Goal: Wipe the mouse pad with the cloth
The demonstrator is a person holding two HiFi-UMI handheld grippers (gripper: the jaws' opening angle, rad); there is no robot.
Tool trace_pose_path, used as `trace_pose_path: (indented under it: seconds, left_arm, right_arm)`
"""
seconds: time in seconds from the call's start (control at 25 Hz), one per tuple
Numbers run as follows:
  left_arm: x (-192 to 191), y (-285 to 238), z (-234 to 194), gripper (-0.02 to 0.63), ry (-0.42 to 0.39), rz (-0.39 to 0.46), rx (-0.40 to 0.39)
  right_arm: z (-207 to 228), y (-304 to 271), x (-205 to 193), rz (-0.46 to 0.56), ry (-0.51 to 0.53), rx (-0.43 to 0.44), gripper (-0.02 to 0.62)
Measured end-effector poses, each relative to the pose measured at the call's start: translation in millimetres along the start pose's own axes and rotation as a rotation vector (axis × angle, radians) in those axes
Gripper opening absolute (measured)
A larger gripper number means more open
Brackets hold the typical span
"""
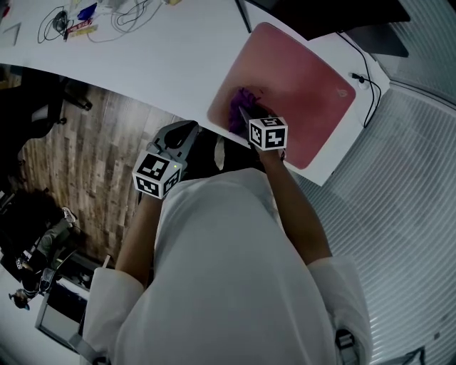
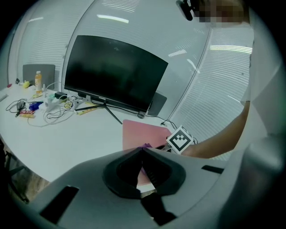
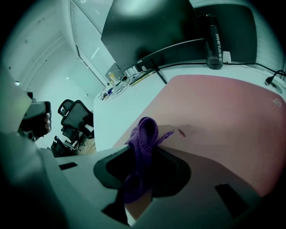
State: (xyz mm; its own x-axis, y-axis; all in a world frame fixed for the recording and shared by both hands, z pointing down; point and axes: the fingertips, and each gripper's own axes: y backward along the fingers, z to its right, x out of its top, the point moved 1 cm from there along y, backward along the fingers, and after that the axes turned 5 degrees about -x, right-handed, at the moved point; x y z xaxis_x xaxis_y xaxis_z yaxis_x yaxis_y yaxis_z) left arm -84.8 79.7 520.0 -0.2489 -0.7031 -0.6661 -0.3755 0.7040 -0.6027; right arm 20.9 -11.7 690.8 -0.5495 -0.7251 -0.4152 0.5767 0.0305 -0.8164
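**Right hand-held gripper holds cloth on near-left part of mouse pad**

Person's white shirt (image 1: 235,271) fills the near view, both arms reaching out. Right hand-held gripper (image 1: 246,112) is clenched on the purple cloth (image 1: 238,107), bunched between its jaws and touching the pink mouse pad (image 1: 303,82) close to the pad's near-left edge. Left hand-held gripper (image 1: 187,132) has jaws closed on nothing, held off the bench (image 1: 164,57) over the wood floor (image 1: 85,164), just near of the bench edge.

Pad sits at the bench's near-right corner, its edges close to the bench edges. Bare pad lies open far and right of the cloth. A small dark speck (image 3: 181,132) is on the pad just beside the cloth.

Around: black cable (image 1: 368,93) along the pad's right side, dark bottle (image 3: 213,42) and monitor (image 3: 147,27) at the far side, stand leg near the pad's far edge. Loose wires and small items (image 1: 68,21) far left, well apart. Office chair (image 3: 73,118) on the floor left of the bench.
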Motion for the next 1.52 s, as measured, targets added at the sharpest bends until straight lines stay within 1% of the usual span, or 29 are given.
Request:
trace_pose_path:
  seconds: [0.36, 0.52, 0.64, 0.76, 0.88, 1.52]
  left_arm:
    - [8.7, -29.9, 29.2, 0.018, -0.035, -0.025, -0.047]
    - [9.9, -42.3, 43.5, 0.018, -0.065, -0.051, -0.069]
    - [8.5, -49.9, 50.4, 0.018, -0.067, -0.076, -0.077]
    - [11.9, -54.7, 56.6, 0.018, -0.071, -0.083, -0.09]
    - [14.1, -62.3, 66.7, 0.018, -0.097, -0.098, -0.111]
    - [18.5, -113.0, 125.7, 0.018, -0.192, -0.157, -0.223]
  right_arm:
    - [40.5, 25.9, -14.6, 0.024, -0.047, -0.032, 0.129]
    - [58.5, 39.3, -22.5, 0.045, -0.077, -0.049, 0.129]
    - [71.2, 50.2, -30.3, 0.059, -0.1, -0.066, 0.129]
    - [80.6, 59.1, -35.2, 0.073, -0.113, -0.082, 0.129]
    - [90.6, 66.1, -39.7, 0.087, -0.136, -0.095, 0.129]
    - [160.0, 124.3, -84.8, 0.137, -0.244, -0.211, 0.129]
